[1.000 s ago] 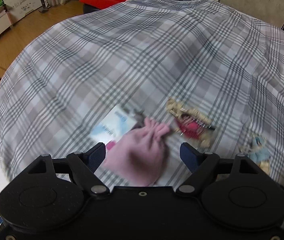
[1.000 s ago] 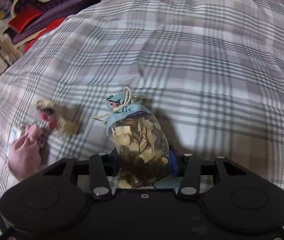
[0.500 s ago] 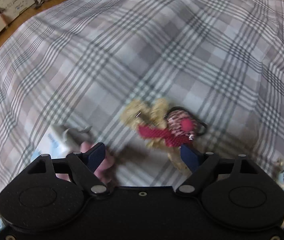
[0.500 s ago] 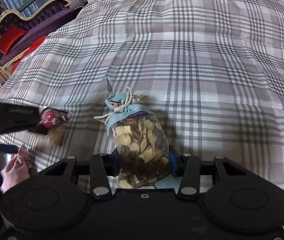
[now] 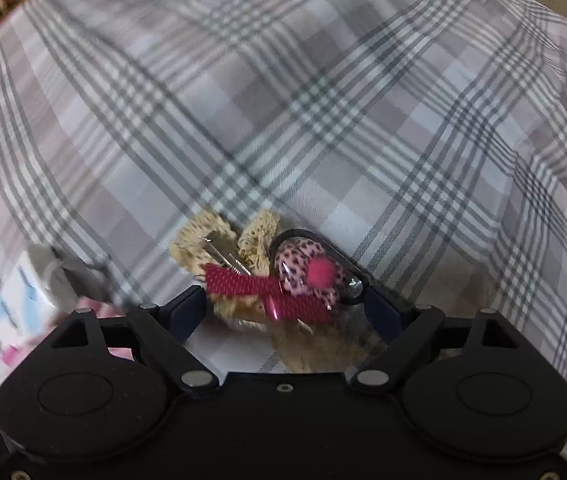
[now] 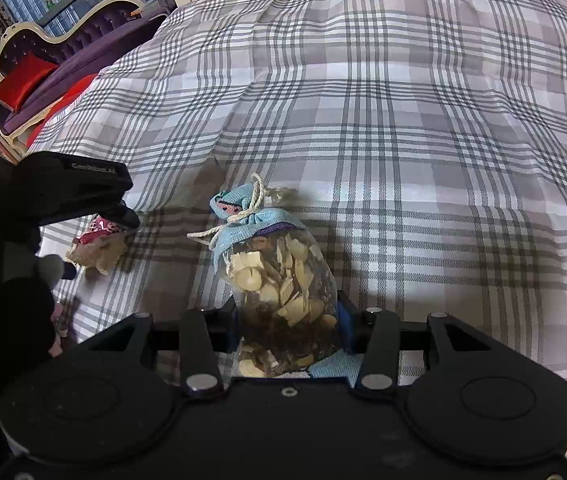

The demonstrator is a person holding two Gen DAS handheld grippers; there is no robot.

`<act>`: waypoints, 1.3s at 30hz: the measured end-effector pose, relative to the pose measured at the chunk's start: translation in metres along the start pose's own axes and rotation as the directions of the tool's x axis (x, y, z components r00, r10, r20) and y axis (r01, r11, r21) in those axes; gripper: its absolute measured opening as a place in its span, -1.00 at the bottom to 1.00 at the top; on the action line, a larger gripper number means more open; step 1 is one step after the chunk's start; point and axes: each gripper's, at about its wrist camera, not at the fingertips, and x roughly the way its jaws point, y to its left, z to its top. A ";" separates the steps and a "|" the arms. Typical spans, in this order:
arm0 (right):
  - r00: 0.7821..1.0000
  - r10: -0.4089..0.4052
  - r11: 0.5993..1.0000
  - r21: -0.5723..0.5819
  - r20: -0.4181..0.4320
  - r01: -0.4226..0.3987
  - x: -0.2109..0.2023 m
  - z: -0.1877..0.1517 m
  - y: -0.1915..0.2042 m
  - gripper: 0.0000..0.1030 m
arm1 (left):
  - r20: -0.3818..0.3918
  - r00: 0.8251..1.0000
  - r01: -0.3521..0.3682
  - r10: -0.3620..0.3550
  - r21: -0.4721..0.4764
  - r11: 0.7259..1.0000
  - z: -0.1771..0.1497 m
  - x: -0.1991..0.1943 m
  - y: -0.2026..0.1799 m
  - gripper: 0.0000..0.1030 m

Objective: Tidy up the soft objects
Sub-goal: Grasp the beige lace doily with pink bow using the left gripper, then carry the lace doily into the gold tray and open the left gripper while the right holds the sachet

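Observation:
A small beige lace doll with a red ribbon and a pink leopard-print head [image 5: 279, 280] lies on the plaid bedspread [image 5: 323, 120]. My left gripper [image 5: 285, 310] is open, its jaws standing on either side of the doll. The doll also shows in the right wrist view [image 6: 99, 246], under the left gripper [image 6: 95, 216]. My right gripper [image 6: 287, 330] is shut on a clear sachet bag of dried chips with a blue cloth top tied with string [image 6: 279, 280], held upright just above the bedspread [image 6: 423, 140].
A white packet with blue print [image 5: 23, 300] and a pink pouch [image 5: 95, 308] lie at the left of the left gripper. A purple sofa with red cushions [image 6: 43, 72] stands beyond the bed's far left edge.
My left gripper has moved right and forward from the pink pouch to the lace doll, which now lies between its jaws. My right gripper keeps holding the sachet, with little movement.

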 end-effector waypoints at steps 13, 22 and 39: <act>0.999 0.009 1.000 -0.019 0.044 -0.008 -0.004 0.000 0.001 -0.14 | 0.013 0.998 0.066 -0.066 -0.020 0.998 -0.003 -0.018 0.006 0.07; 0.993 0.049 0.998 -0.041 0.104 -0.045 -0.015 0.001 0.003 -0.14 | 0.023 0.997 0.067 -0.067 -0.019 0.998 -0.024 -0.069 0.037 -0.03; 0.979 0.149 0.982 -0.134 0.136 -0.131 -0.026 -0.007 0.020 -0.15 | 0.088 0.994 0.057 -0.061 0.054 0.997 -0.103 -0.153 0.111 -0.04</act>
